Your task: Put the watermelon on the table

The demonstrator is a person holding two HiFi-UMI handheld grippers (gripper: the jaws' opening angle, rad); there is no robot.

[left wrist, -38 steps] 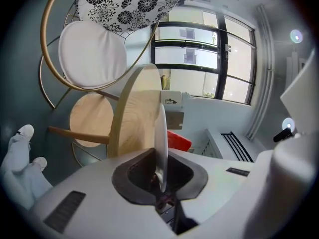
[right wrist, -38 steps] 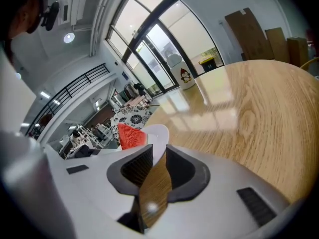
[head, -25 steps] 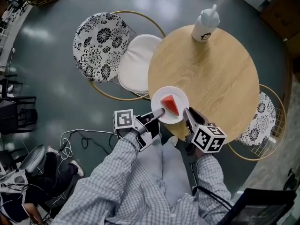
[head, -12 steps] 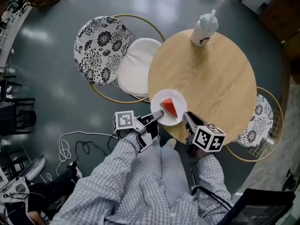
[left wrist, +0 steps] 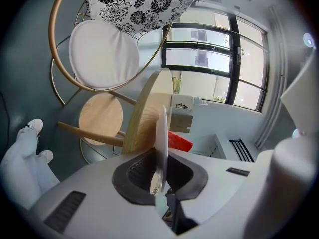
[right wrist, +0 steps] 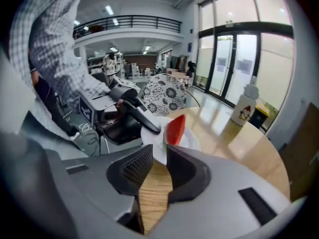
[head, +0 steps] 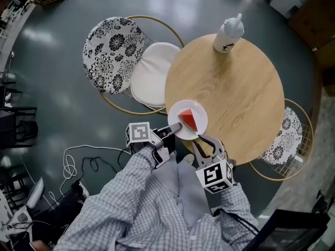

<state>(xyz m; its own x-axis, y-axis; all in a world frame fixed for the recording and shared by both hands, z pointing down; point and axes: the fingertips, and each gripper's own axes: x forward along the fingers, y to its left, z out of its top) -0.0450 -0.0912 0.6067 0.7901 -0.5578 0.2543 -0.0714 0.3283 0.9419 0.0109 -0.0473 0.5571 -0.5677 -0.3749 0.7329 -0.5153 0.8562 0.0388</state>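
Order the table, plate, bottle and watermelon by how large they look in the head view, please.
1. table
2. plate
3. bottle, not far behind the plate; it stands nearer the camera, so this is unsure
4. watermelon

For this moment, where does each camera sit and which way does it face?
Head view: on the head, looking steeply down at the table; both sleeves, the left gripper and the right gripper show.
Left gripper view: on the left gripper, looking along jaws shut on the plate toward a chair; a shoe shows.
Right gripper view: on the right gripper, looking over open jaws across the table; a sleeve shows.
Shared: all three show the watermelon.
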